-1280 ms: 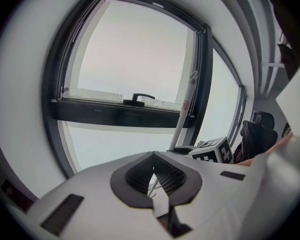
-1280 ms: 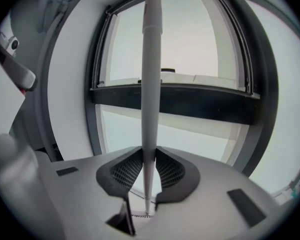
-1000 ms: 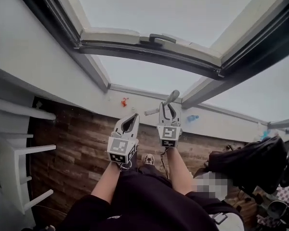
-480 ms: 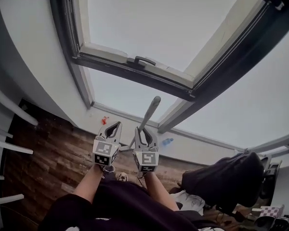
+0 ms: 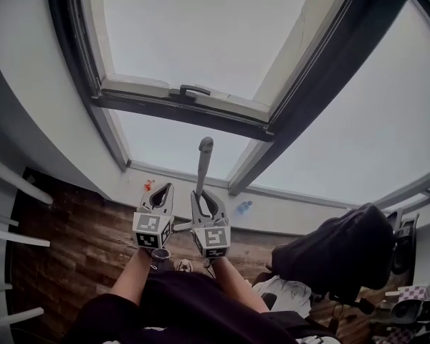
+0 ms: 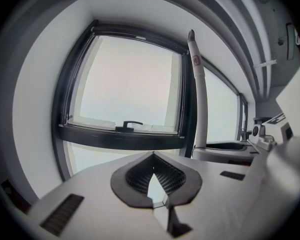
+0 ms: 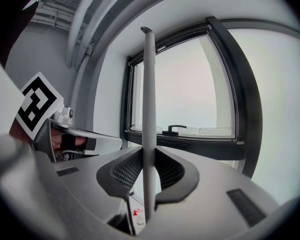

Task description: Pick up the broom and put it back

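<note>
Main risk we see: the window (image 5: 201,34) is dead ahead and the broom handle (image 5: 203,165) stands upright in line with its dark frame (image 5: 179,112), so a careless swing could hit glass. The right gripper (image 5: 208,201) is clamped on the handle and its jaws have just nipped tighter. The long length above the grip could pivot or slip. The left gripper (image 5: 162,192) is closed on nothing, just beside. Around us: black bundle (image 5: 344,253) right, white rack (image 5: 7,239) left, blue bottle (image 5: 244,207) and red bit (image 5: 148,185) on the floor (image 5: 79,242).
</note>
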The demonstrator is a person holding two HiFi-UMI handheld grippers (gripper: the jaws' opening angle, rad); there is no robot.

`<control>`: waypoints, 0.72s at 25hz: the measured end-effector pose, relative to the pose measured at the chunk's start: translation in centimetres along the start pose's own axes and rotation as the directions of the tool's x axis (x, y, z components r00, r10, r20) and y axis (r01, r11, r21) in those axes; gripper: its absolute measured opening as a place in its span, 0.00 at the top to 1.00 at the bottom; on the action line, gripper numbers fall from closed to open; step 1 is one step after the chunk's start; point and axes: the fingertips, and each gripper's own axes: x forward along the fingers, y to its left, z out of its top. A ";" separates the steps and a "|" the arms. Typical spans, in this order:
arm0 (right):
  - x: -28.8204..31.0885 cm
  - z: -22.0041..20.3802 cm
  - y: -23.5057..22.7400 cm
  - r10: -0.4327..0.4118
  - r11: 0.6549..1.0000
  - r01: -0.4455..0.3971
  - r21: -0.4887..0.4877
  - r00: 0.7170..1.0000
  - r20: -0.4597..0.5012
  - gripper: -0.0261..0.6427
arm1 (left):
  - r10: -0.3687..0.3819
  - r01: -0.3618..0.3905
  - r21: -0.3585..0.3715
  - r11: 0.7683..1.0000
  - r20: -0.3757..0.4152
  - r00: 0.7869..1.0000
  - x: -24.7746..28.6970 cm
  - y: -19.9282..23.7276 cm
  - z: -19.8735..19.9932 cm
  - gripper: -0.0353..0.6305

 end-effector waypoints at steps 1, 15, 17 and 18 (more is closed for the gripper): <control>-0.2 0.0 0.0 0.005 1.000 -0.005 -0.003 1.000 0.001 0.83 | 0.004 -0.004 0.011 1.000 -0.003 1.000 -0.2 0.0 -0.1 0.94; 0.8 1.2 2.0 0.084 0.996 -0.084 -0.038 0.996 0.001 0.83 | 0.145 -0.145 -0.014 0.989 0.002 0.989 -4.0 3.2 -1.5 0.94; 1.3 0.6 3.4 0.127 0.991 -0.127 -0.034 0.992 0.013 0.83 | 0.168 -0.168 -0.019 0.986 0.001 0.986 -4.5 4.1 -1.5 0.94; 1.6 0.5 4.1 0.148 0.989 -0.148 -0.028 0.989 0.014 0.83 | 0.178 -0.178 -0.020 0.984 0.001 0.984 -4.8 4.5 -1.5 0.94</control>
